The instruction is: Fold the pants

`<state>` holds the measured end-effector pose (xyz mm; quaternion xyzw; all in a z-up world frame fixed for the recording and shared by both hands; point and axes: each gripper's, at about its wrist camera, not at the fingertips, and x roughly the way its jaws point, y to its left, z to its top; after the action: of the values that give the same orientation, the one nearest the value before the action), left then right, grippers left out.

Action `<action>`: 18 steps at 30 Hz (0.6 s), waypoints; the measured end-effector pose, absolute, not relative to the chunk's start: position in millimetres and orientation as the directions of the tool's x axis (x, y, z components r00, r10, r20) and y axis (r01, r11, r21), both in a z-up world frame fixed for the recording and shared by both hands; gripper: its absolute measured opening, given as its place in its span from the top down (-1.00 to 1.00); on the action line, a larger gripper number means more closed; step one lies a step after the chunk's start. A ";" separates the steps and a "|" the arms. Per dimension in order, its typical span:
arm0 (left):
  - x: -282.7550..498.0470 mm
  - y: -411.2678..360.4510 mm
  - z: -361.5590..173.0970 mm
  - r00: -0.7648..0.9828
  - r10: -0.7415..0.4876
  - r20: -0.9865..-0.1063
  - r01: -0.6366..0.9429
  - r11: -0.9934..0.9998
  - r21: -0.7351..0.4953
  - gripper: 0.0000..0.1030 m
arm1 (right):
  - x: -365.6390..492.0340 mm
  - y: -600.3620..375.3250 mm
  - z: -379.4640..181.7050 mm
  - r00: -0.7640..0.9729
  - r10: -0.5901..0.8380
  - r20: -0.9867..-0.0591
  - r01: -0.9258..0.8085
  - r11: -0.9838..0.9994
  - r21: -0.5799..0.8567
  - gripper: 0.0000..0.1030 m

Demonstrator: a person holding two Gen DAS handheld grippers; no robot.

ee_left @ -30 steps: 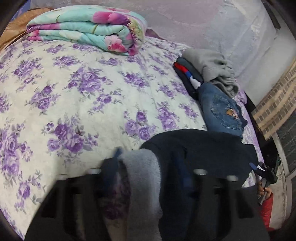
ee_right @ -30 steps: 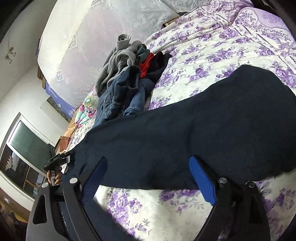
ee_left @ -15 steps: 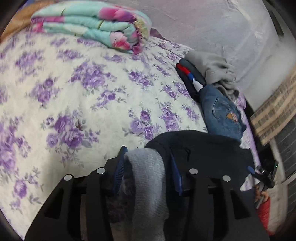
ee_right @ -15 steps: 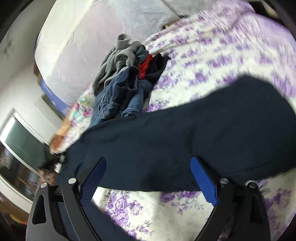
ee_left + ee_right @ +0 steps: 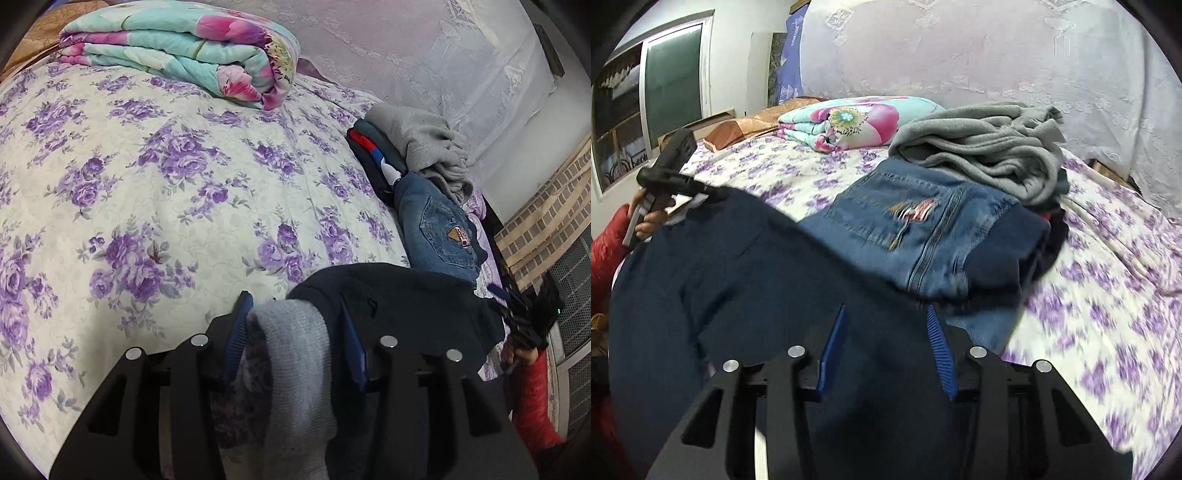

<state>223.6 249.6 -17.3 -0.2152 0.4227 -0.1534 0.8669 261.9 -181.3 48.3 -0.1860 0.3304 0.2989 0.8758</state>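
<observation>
Left wrist view first: we have our left claw (image 5: pixel 295 332) clenched on the dark navy pants (image 5: pixel 399 306), its blue pads pressing either side of a bunched grey cuff (image 5: pixel 295 354) and the navy cloth beside it. The claw points forward and slightly down over the bed, with the cuff draped back toward us between the fingers. Beyond the tips and to the right, the pants spread in a dark sheet toward our right claw (image 5: pixel 524 317), which we see held in a hand with a red sleeve (image 5: pixel 532 406) at the bed's edge. Ahead of the left claw lies the floral bedspread (image 5: pixel 166 192); farther off, a folded flowered quilt (image 5: pixel 184 55); ahead and to the right, a pile of jeans (image 5: pixel 436 229) and a grey sweater (image 5: pixel 424 147).

From the right wrist view, our right claw (image 5: pixel 886 332) has its blue pads narrowed with navy pants (image 5: pixel 757 280) cloth filling the gap, so we read it as grasping the pants. The claw is level, aimed across the bed. To its left the cloth stretches up to our left claw (image 5: pixel 701 192), gripped by a hand. Just ahead of the right claw sit the jeans (image 5: pixel 923 229), touching the pants' far edge, with the grey sweater (image 5: pixel 990 151) on top behind them.
</observation>
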 end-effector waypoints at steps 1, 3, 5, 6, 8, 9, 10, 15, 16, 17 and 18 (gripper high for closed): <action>224.6 249.8 -17.8 0.592 -0.454 -0.666 0.086 0.857 -0.507 0.08 | 268.0 -180.9 47.3 0.602 0.404 -0.689 -0.648 0.752 -0.125 0.13; 225.4 250.4 -18.3 0.588 -0.465 -0.662 0.091 0.851 -0.518 0.00 | 280.8 -180.2 37.8 0.584 0.402 -0.706 -0.654 0.748 -0.115 0.13; 226.4 250.4 -18.4 0.586 -0.472 -0.659 0.095 0.847 -0.523 -0.08 | 284.7 -177.1 25.0 0.567 0.391 -0.725 -0.661 0.742 -0.116 0.13; 226.8 250.1 -18.5 0.584 -0.475 -0.658 0.099 0.846 -0.524 -0.12 | 285.9 -175.3 17.6 0.562 0.382 -0.733 -0.663 0.739 -0.123 0.13; 229.1 247.4 -17.7 0.585 -0.471 -0.661 0.106 0.852 -0.513 -0.14 | 288.7 -174.9 6.9 0.562 0.378 -0.736 -0.659 0.742 -0.122 0.17; 229.6 246.6 -17.7 0.587 -0.465 -0.662 0.106 0.855 -0.507 -0.14 | 288.9 -176.2 7.3 0.567 0.376 -0.733 -0.653 0.747 -0.122 0.35; 229.8 245.6 -17.1 0.591 -0.458 -0.663 0.108 0.860 -0.498 -0.13 | 289.3 -178.3 9.3 0.580 0.371 -0.725 -0.640 0.758 -0.123 0.49; 227.0 246.1 -13.0 0.622 -0.435 -0.651 0.117 0.874 -0.472 0.27 | 285.6 -186.8 18.2 0.636 0.357 -0.684 -0.589 0.797 -0.131 0.97; 225.6 245.8 -11.6 0.630 -0.433 -0.645 0.123 0.875 -0.468 0.28 | 281.0 -184.3 21.8 0.649 0.348 -0.677 -0.582 0.800 -0.147 0.97; 224.2 245.2 -10.1 0.636 -0.431 -0.640 0.128 0.877 -0.462 0.28 | 278.1 -184.1 25.4 0.655 0.347 -0.671 -0.577 0.804 -0.148 0.97; 221.9 243.8 -7.6 0.646 -0.426 -0.633 0.138 0.881 -0.453 0.29 | 275.6 -183.5 29.4 0.658 0.347 -0.668 -0.573 0.807 -0.146 0.97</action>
<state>221.9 243.8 -7.6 -0.1852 0.3893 -0.1589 0.8882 275.6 -183.5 29.4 -0.1747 0.3234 0.2573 0.8937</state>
